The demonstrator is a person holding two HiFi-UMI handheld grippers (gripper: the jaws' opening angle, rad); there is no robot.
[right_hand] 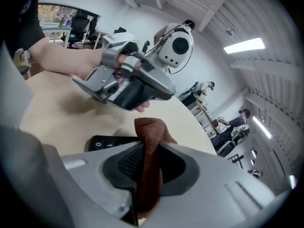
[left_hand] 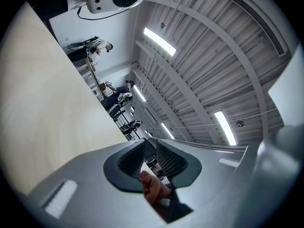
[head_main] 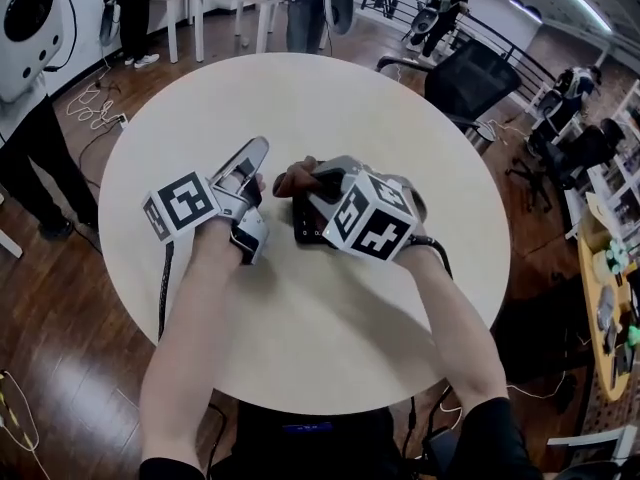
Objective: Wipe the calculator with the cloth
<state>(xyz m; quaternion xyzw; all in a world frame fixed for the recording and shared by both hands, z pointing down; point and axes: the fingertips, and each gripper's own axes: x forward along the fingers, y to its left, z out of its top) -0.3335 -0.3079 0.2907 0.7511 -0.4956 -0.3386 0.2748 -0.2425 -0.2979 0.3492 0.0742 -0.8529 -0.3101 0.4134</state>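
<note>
One table [head_main: 300, 98], one calculator [head_main: 306, 224], one cloth [head_main: 296, 177], two grippers: left gripper [head_main: 256, 156], right gripper [head_main: 318, 181].

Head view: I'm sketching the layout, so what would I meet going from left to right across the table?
left marker cube → left gripper's fingers → cloth → right marker cube. The calculator overlaps the cloth, so it is left out.

Light: bright, even, from ceiling strip lamps [left_hand: 159, 41] | Shadows: soft, faint on worktop [right_hand: 57, 122] | Glare: lamps blown out white | Distortion: strong fisheye, dark rounded corners | Focus: nearest foreground soft, background hazy
</note>
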